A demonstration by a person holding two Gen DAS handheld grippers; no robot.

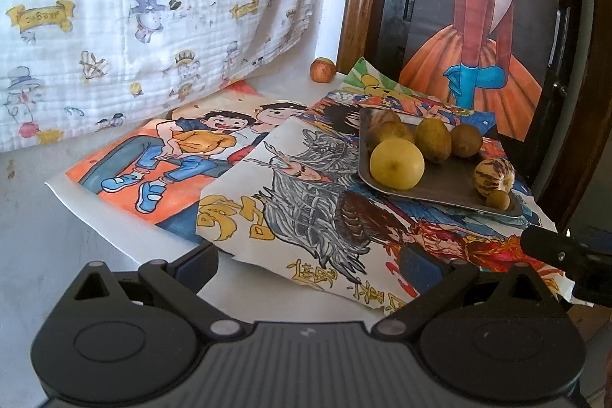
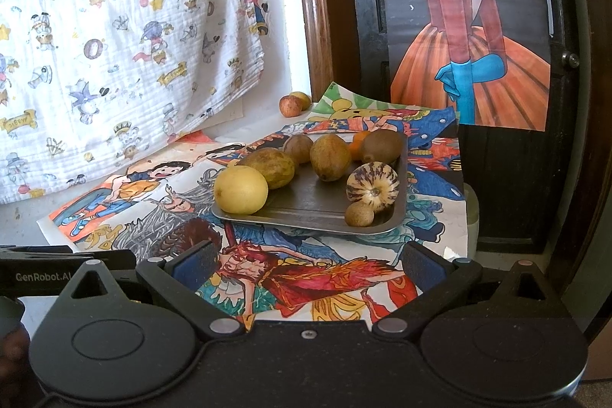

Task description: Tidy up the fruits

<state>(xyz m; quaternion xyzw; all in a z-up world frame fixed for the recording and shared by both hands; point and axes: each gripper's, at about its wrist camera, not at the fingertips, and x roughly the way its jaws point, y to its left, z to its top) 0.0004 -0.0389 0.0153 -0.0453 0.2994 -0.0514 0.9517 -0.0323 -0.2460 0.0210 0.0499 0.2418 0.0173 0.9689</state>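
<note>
- Two claws, left gripper (image 1: pixel 308 264) and right gripper (image 2: pixel 306 264), hover level, jaws spread, empty.
- Tray (image 2: pixel 306 213) ahead of the right gripper, long axis running away; striped melon (image 2: pixel 373 188) stem-end facing the claw.

**Colours on the Desk**

A grey metal tray (image 2: pixel 306 217) carries a yellow round fruit (image 2: pixel 240 189), brown-green oval fruits (image 2: pixel 329 156) and a cream melon striped purple (image 2: pixel 373 189). A red-blushed apple (image 2: pixel 290 106) sits behind. Bright orange, blue and red drawings (image 1: pixel 160 155) lie underneath.

"GenRobot.AI" stands printed on the left tongs (image 2: pixel 42 276).
</note>
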